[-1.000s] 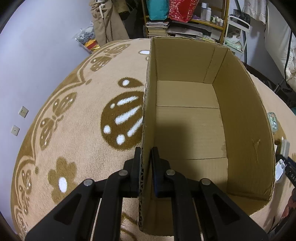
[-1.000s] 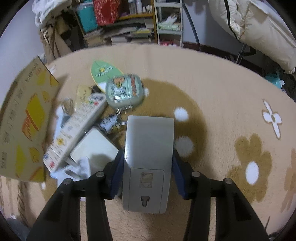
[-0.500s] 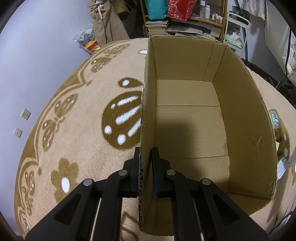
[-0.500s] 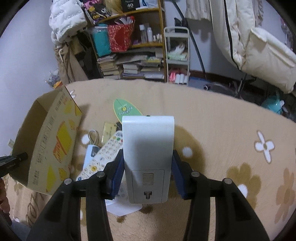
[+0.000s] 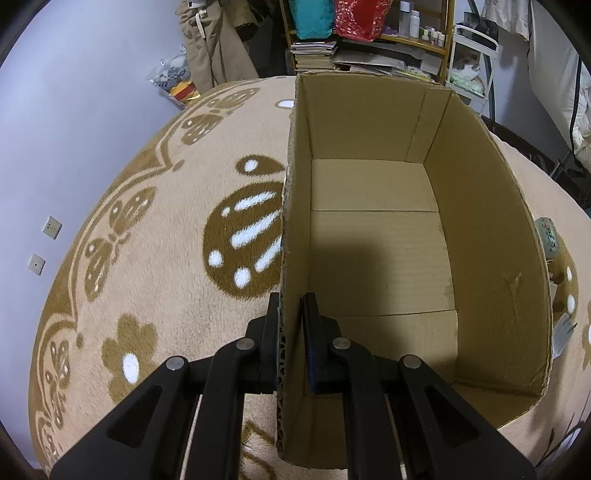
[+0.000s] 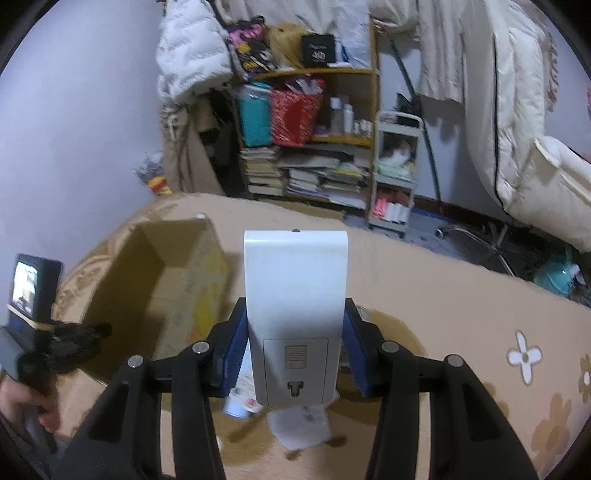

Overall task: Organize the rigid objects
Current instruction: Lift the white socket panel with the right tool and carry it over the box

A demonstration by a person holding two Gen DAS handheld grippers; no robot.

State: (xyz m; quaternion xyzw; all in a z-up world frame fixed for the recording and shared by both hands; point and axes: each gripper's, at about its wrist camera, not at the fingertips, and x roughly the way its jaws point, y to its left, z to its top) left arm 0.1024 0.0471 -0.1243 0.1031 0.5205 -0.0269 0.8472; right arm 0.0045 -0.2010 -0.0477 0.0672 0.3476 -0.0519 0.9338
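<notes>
The right gripper (image 6: 295, 345) has come up off the carpet with the white device (image 6: 295, 295) since a second ago: the remote and the other bits that filled the view beneath it then are now mostly out of sight, and the bookshelf (image 6: 310, 140) and hanging coats fill the top half. The left gripper (image 5: 291, 332) has not budged from the box wall.

Nearest in, the right gripper's blue pads (image 6: 236, 347) are pinching the white device on both flanks, low down near its grey hatch, and the rounded top end stands up at twelve o'clock between the fingers. Just under it, at six o'clock, a white sheet (image 6: 299, 424) and a small white container with a red label (image 6: 240, 402) lie blurred on the tan flowered carpet (image 6: 480, 314).

Out at nine o'clock sits the cardboard box (image 6: 184, 280), open-topped, yellow print on its outer side. At its near corner the other gripper's camera screen glows, with a person's hand (image 6: 22, 402) at the lower edge.

From the left wrist view, the left gripper's two black fingers are pressed together on the box's left wall (image 5: 286, 258), one outside and one inside, the corrugated edge sandwiched between them. The box floor shows bare cardboard. Beyond the right wall, at three o'clock, a greenish tin (image 5: 550, 236) peeks out on the carpet.

Farthest back, at twelve o'clock, stacked books, a teal bag (image 5: 310, 18) and a red bag (image 5: 360, 18) crowd the shelf.
</notes>
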